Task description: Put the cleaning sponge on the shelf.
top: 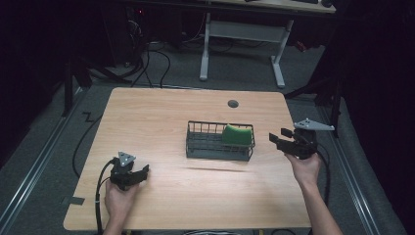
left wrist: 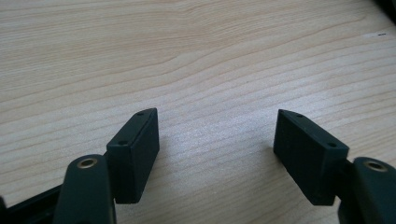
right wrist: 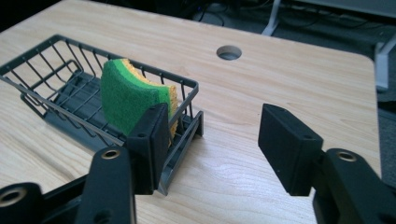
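Green-and-yellow, one sponge (top: 238, 134) leans in one wire basket (top: 205, 147); left hand-held gripper (top: 144, 172) and right hand-held gripper (top: 275, 138) both released.

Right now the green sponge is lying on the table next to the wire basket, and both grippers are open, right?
Not quite. The green sponge stands inside the wire basket, leaning at its end nearest the right gripper, as the right gripper view shows. Both grippers are open; the left gripper is over bare table.

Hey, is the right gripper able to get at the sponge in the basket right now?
Probably yes. The right gripper is open beside the basket, and the sponge stands at that near end, poking above the rim, nothing between.
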